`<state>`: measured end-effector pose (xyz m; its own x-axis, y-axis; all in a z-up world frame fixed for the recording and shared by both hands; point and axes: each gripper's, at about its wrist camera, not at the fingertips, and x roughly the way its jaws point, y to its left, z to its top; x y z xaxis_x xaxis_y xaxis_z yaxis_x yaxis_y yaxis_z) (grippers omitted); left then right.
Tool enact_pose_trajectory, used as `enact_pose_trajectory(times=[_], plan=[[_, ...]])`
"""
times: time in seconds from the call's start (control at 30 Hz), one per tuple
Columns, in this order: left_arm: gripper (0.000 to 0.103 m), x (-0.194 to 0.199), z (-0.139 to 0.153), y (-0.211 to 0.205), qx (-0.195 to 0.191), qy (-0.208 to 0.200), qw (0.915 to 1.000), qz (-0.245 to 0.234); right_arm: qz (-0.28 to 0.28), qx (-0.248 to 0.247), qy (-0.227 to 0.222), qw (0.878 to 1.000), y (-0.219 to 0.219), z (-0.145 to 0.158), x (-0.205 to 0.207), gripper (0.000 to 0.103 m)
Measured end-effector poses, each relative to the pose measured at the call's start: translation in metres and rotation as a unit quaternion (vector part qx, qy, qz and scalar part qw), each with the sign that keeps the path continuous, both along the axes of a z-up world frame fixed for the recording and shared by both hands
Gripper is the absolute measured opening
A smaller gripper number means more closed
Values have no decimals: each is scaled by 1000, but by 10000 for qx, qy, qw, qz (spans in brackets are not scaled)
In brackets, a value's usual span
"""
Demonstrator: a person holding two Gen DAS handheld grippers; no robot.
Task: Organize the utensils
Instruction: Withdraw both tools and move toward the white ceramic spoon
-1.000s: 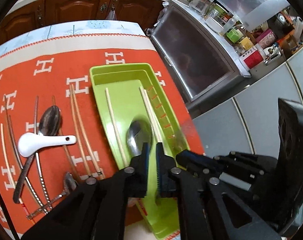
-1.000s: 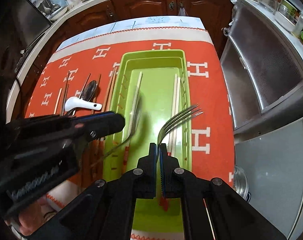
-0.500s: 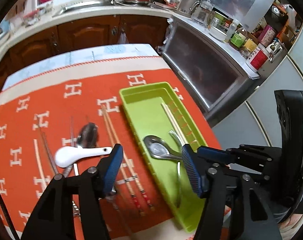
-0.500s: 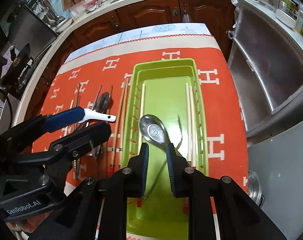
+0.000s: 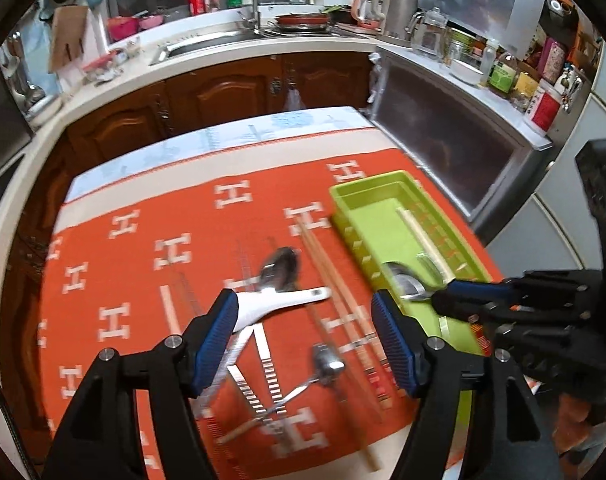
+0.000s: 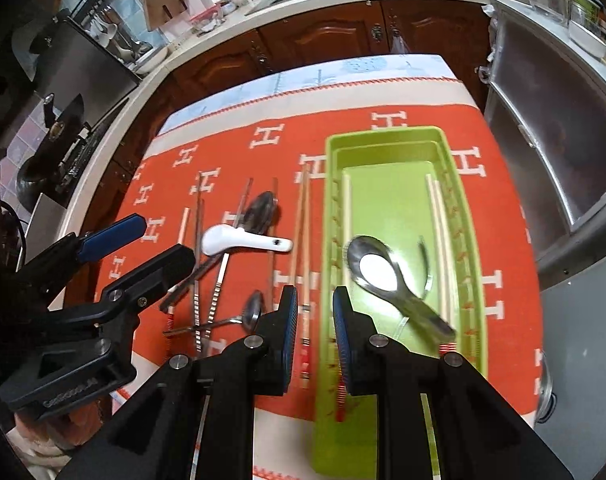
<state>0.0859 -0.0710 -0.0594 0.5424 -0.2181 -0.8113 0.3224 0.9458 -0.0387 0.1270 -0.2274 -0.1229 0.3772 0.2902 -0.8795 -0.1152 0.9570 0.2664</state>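
A green tray (image 6: 387, 144) lies on the orange cloth and also shows in the left wrist view (image 5: 367, 190). In it lie a steel spoon (image 6: 377, 270), a fork (image 6: 425, 262) and pale chopsticks (image 6: 437, 216). Left of the tray lie a white ceramic spoon (image 6: 239, 238), a dark metal spoon (image 6: 261, 212), a small spoon (image 6: 253, 312), wooden chopsticks (image 6: 305, 220) and metal chopsticks (image 6: 199, 240). My left gripper (image 5: 305, 342) is open and empty above the loose utensils. My right gripper (image 6: 313, 332) is open and empty over the tray's left rim.
The table's front edge runs close under both grippers. A steel appliance (image 6: 551, 120) stands right of the table. Wooden cabinets (image 5: 223, 92) and a counter with a sink (image 5: 207, 42) lie beyond the far edge.
Both grippers opened; the spoon and fork now lie in the tray. My left gripper swung left over the loose utensils and opened wider. My right gripper pulled back and left.
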Motion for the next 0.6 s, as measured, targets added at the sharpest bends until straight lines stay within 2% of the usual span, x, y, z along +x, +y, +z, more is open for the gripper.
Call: enact_pose_trajectory(times=[0.23,0.33,0.4,0.6], plan=[[67,-3,-9,62,74,-74,9995,304,68,174,-232,9996,33,5,-2,19],[67,-5,-17,83,80,-36,9993,360,64,245,-289,9993,45,3,-1,23],[67,-7,-22,92,103,-7,9992,388,95,258,-325,9991,56,-2,0,28],[67,-8,-52,100,295,213,9990,255,257,291,-215,9990,88,-27,8,30]])
